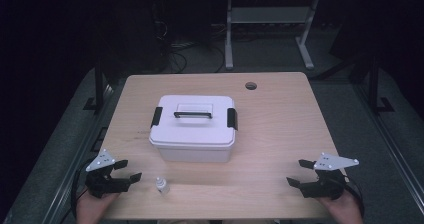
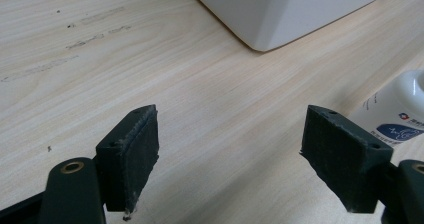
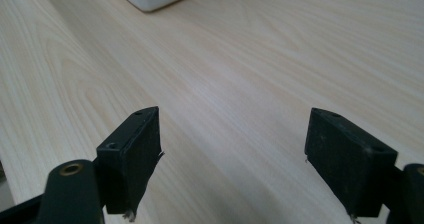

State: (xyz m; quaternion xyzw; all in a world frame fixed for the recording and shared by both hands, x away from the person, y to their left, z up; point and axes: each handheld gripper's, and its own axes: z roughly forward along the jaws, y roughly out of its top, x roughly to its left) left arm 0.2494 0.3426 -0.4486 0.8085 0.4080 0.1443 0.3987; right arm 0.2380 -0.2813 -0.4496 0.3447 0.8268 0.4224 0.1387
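Both tongs — left tongs point(image 1: 125, 170), right tongs point(image 1: 299, 172) — are gaping wide, empty, over the pale wooden surface point(image 1: 280, 129); between them a small white plastic bottle point(image 1: 161, 185) is standing, a white lidded plastic box point(image 1: 194, 127) beyond, dark room behind.

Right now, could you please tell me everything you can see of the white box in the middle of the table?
The white box looks like smooth plastic, rectangular with rounded corners. Its lid is on, with a black clasp at each short end and a dark carry handle lying flat in a recess on top. It stands upright near the middle of the wooden table, touching nothing else. A rounded lower corner of it shows in the left gripper view.
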